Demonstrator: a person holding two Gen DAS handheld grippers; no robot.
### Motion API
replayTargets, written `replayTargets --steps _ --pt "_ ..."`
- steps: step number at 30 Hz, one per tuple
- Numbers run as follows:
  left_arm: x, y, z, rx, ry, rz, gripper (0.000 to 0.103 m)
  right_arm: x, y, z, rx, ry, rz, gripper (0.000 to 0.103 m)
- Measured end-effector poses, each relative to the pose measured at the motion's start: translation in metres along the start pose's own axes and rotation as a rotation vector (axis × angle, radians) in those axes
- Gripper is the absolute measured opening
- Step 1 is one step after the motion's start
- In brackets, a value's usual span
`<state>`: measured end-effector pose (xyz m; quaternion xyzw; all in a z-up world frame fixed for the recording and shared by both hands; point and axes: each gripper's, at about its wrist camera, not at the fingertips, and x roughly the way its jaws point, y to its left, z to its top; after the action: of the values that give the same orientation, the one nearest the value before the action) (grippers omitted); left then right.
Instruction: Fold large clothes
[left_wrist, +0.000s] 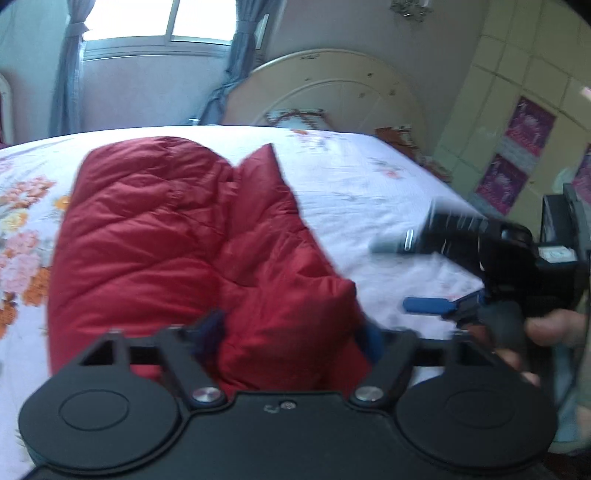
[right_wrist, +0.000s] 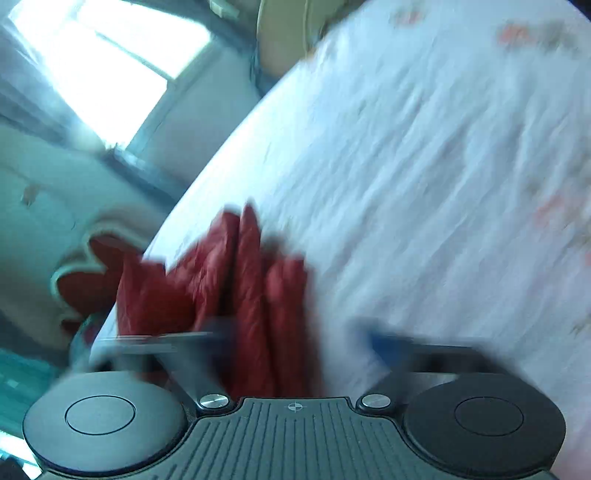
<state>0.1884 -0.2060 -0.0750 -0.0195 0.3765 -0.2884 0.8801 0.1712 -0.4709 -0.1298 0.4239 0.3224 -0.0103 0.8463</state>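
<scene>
Home bedroom. Bed w/ floral sheet (left_wrist: 351, 177), arched cream headboard (left_wrist: 332, 92), window (left_wrist: 166, 22) w/ blue curtains (left_wrist: 68, 81), cream wardrobe (left_wrist: 517, 92) w/ pink posters on doors (left_wrist: 530, 125).

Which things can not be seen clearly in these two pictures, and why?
- Left gripper fingertips: left wrist view, hidden by a fold of the red jacket bulging between them.
- Right gripper fingers: right wrist view, smeared by motion blur; grip unclear.
- Jacket's near edge: left wrist view, covered by the gripper body.
- Bed sheet pattern: right wrist view, blurred.
</scene>
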Motion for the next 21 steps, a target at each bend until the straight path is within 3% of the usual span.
replayTargets --steps 2,3,4,7,10,12,13,15,20,21 --pt "-0.007 -0.005 -0.002 0.031 0.015 -0.033 0.072 -0.007 0.004 0.009 -0.042 -0.015 0.027 0.096" --pt "-0.016 -0.006 -0.002 0.030 0.009 -0.070 0.070 -0.009 0.008 0.011 -0.054 -0.013 0.048 0.087" --pt "-0.029 -0.006 0.000 0.019 -0.009 -0.107 0.065 -0.010 0.013 0.015 -0.068 -0.014 0.071 0.081" --pt "-0.073 0.014 0.009 -0.038 -0.108 -0.159 0.056 -0.005 0.037 0.030 -0.140 -0.012 0.145 0.080" --pt "-0.094 0.049 0.018 -0.120 -0.213 -0.058 0.043 0.008 0.068 0.036 -0.240 0.009 0.190 0.080" --pt "-0.092 0.078 0.024 -0.185 -0.229 0.050 0.034 0.022 0.087 0.038 -0.294 0.051 0.211 0.079" --pt "-0.087 0.093 0.026 -0.228 -0.223 0.083 0.031 0.027 0.095 0.038 -0.323 0.067 0.212 0.072" --pt "-0.074 0.119 0.032 -0.294 -0.190 0.099 0.031 0.044 0.110 0.037 -0.369 0.096 0.201 0.065" --pt "-0.037 0.145 0.035 -0.345 -0.118 0.109 0.031 0.089 0.124 0.037 -0.415 0.163 0.151 0.062" --pt "-0.032 0.148 0.035 -0.345 -0.115 0.095 0.031 0.096 0.124 0.036 -0.420 0.176 0.141 0.049"
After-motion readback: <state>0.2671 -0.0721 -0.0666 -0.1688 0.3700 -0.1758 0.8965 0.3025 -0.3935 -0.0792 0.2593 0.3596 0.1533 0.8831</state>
